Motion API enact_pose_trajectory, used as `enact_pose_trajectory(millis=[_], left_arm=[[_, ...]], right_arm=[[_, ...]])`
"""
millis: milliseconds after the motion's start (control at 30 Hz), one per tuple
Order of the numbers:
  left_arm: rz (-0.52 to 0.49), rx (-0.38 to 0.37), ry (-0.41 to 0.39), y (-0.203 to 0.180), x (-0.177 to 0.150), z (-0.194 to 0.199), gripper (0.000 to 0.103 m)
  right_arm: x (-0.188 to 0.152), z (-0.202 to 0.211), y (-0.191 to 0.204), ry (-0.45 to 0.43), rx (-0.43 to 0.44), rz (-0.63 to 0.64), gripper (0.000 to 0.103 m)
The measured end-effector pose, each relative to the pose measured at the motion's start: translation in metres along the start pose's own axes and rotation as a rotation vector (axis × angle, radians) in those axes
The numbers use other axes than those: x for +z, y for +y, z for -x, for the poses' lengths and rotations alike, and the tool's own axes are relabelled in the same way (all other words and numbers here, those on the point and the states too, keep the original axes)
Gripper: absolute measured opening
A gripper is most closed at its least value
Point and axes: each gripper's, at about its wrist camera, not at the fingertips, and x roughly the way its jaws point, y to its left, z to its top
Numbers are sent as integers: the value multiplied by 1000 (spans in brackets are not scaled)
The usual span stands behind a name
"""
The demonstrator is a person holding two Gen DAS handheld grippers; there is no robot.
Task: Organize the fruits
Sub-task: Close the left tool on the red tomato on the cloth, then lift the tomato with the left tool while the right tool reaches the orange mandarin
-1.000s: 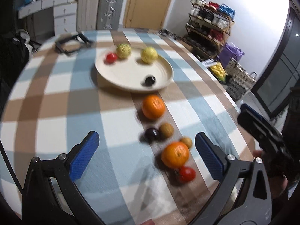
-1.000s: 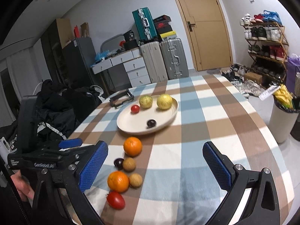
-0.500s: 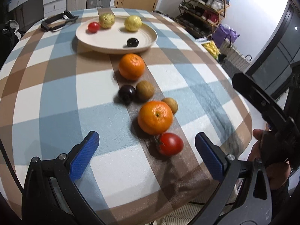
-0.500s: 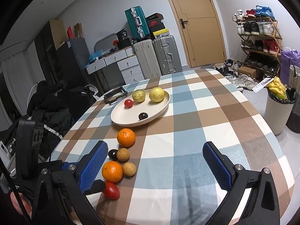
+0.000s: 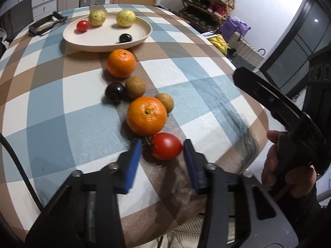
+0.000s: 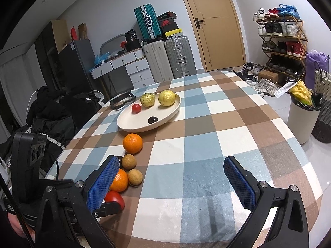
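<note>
Checked blue-and-brown counter holds loose fruit. Left tool, jaws just narrowed, brackets a round red tomato without clear contact; right tool gapes, empty.

One round cream plate ahead of the left claw holds two bumpy yellow citrus fruits, one small red tomato and one dark plum; nearer the claw lie two oranges, two brown round fruits, one dark plum, one red tomato
</note>
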Motion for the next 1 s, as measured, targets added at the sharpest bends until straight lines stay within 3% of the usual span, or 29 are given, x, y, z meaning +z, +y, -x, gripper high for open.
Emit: enact_pose_trajectory(millis=[1000], left_arm=[[22, -82, -47, 24, -14, 20, 23]], right_arm=[[2, -17, 21, 58, 8, 37, 103]])
